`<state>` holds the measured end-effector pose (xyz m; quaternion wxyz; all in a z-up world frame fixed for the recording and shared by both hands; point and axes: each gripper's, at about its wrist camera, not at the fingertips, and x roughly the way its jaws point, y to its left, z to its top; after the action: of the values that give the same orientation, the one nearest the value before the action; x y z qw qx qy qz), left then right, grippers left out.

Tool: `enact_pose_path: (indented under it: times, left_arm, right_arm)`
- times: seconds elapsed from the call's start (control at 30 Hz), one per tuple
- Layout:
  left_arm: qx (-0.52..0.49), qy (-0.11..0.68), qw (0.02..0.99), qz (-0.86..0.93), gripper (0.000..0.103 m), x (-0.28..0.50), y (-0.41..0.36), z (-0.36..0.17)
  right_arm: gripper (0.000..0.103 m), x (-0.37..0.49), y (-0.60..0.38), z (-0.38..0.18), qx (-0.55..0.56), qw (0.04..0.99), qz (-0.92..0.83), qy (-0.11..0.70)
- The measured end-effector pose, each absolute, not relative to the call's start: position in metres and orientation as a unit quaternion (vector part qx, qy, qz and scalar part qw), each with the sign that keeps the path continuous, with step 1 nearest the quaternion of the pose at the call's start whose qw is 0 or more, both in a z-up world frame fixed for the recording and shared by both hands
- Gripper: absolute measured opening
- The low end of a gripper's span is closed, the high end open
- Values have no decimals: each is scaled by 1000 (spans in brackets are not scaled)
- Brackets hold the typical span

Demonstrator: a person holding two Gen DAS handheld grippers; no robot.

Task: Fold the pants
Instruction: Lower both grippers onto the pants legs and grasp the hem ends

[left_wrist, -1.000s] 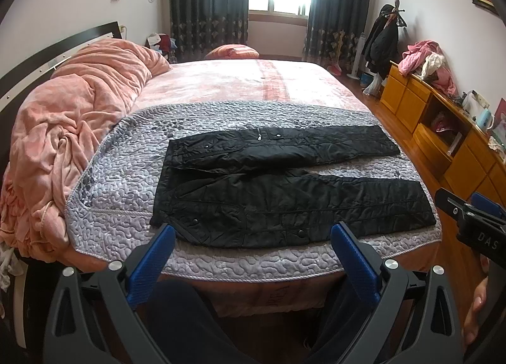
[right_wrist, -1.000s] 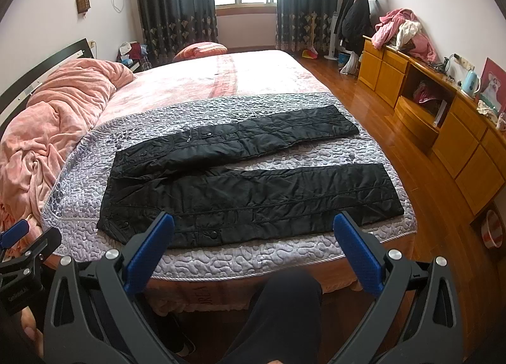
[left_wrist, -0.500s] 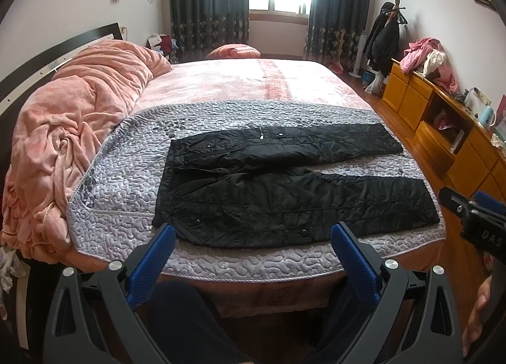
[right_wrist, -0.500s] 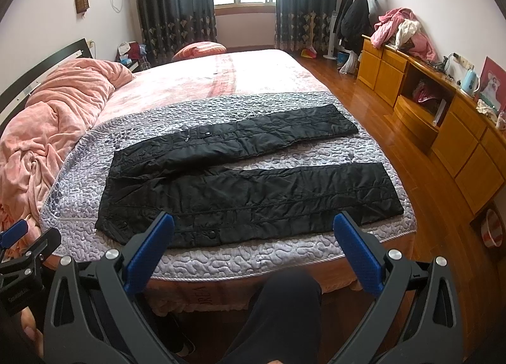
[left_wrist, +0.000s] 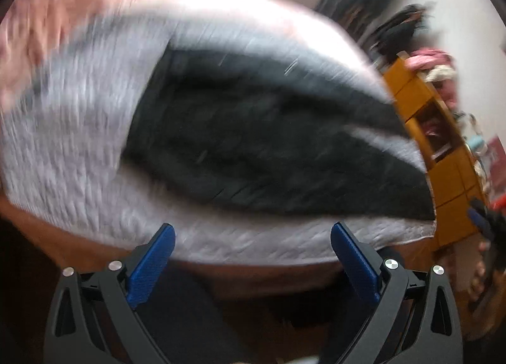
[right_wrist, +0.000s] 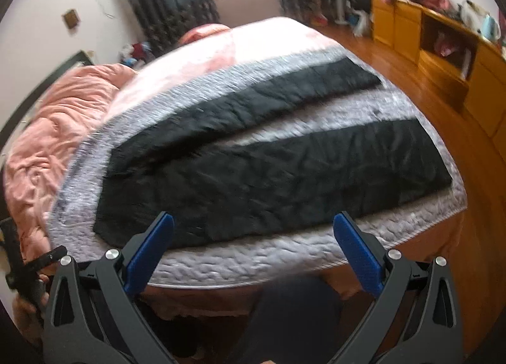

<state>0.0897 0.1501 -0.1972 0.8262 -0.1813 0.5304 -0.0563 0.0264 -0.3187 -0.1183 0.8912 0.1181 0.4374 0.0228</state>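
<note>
Black quilted pants (right_wrist: pixel 272 167) lie flat on a grey quilted cover (right_wrist: pixel 240 259), waist to the left, the two legs spread apart toward the right. The left wrist view is blurred by motion; there the pants (left_wrist: pixel 259 155) fill the middle. My left gripper (left_wrist: pixel 253 262) is open and empty, short of the bed's near edge. My right gripper (right_wrist: pixel 253 256) is open and empty too, just in front of the near leg. The other gripper shows at the edge of each view, the left one (right_wrist: pixel 28 266) and the right one (left_wrist: pixel 487 228).
A pink blanket (right_wrist: pixel 53 129) is heaped on the bed's left side. Yellow wooden cabinets (right_wrist: pixel 442 47) with clutter on top line the right wall across a wooden floor (right_wrist: pixel 493 212). Dark curtains (right_wrist: pixel 164 0) frame a bright window. A person's dark-clad leg (right_wrist: pixel 294 316) is below the right gripper.
Both grippers have swung quickly forward and down toward the bed, so the pants look much larger. The left view has blurred and tilted. Both pairs of jaws stay open.
</note>
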Motion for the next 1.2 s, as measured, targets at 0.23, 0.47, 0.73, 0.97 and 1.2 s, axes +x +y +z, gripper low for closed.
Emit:
enact_pose_path:
  times: [0.23,0.47,0.73,0.97,1.2]
  left_arm:
    - [-370,521,767,-52,76,129,245,-279]
    - [-431,523,735,-14,61,159,270,-320]
    - [-424,533,731,29,92,173,272,-323]
    - [-450,531,718,20,93,191,269,-338]
    - [-432,538,722,43,41,188,274,-340]
  right_arm:
    - [100,55,-366,-179,207,851,28,481]
    - [53,70,-388,-230,282,810,64,509]
    - [86,69,-406,-239,301,811,55,498]
    - [86,72,-439,-256,340,801,31,492]
    - [87,51,-569,-280,478,774,-65,410]
